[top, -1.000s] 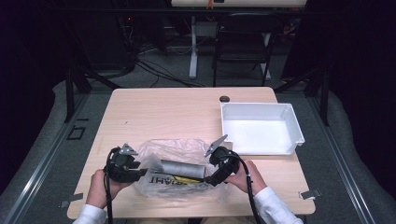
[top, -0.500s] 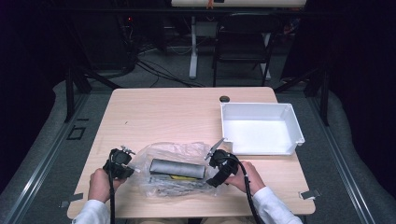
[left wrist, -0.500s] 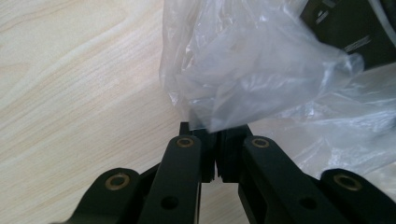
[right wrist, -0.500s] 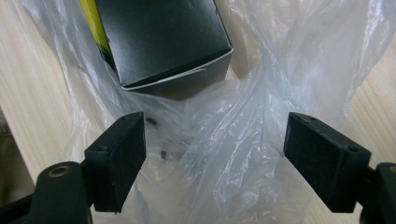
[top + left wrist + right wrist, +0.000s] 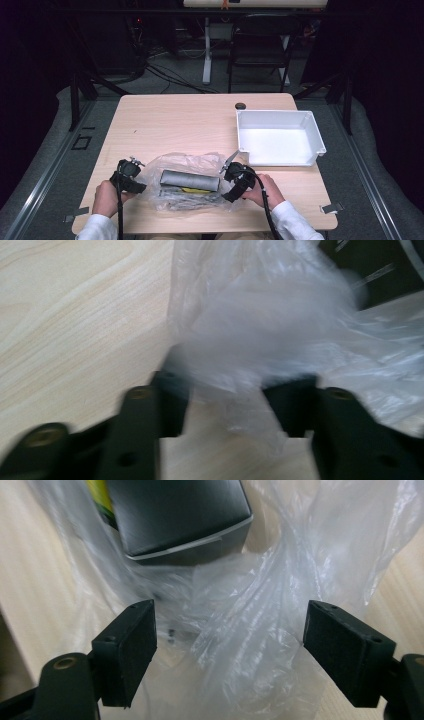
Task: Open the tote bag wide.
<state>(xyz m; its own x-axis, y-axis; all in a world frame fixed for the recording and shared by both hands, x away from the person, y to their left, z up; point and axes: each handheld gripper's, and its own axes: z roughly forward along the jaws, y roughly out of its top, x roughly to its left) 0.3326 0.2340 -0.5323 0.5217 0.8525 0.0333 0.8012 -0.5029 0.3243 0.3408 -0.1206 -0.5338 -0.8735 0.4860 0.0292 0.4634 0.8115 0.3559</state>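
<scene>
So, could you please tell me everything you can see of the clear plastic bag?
The plastic bag is thin, clear and heavily crumpled, lying flat near the table's front edge. Inside lie a dark grey box and something yellow. Its film bunches between the open jaws of the left gripper and right gripper, one at each end.

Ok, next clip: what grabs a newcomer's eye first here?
A crumpled clear plastic bag holding a dark grey box lies at the table's near edge, between the left tool and the right tool. An empty white tray sits at the far right.
</scene>
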